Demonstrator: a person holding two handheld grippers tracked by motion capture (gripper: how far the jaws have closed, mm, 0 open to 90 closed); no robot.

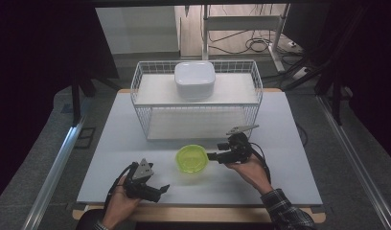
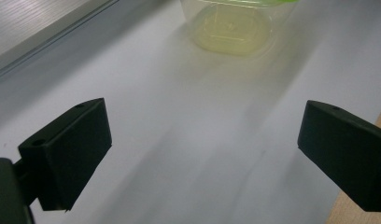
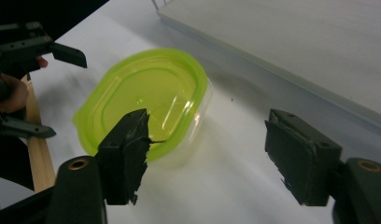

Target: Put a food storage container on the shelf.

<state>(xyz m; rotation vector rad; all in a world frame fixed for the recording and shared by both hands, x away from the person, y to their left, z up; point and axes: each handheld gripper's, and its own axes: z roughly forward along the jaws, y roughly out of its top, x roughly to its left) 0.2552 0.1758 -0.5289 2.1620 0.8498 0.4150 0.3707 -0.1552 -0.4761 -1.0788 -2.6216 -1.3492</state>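
Desk [image 1: 289, 143] seen from above, with my two hands entering from the lower edge of the frame. Near the lower middle of the high view stands a clear tub with a green lid [image 1: 191, 158], upright on the white desk surface, just in front of a white wire basket [image 1: 144, 76] that fills the upper middle. On the basket's shelf sits a white lidded box [image 1: 194, 79].

My right hand-held gripper [image 1: 212, 156] lies level, just right of the tub, its tips pointing at the tub's rim. In the right gripper view its jaws stand apart; the tub [image 3: 151, 100] lies beyond the left jaw, and nothing sits between the pads, which press on nothing. Whether that jaw's tip touches the lid I cannot tell.

My left hand-held gripper [image 1: 164, 189] rests at the lower left of the high view, well apart from the tub. In the left gripper view its jaws are spread wide over bare desk, with the tub [image 2: 235, 28] at the upper edge of the frame.
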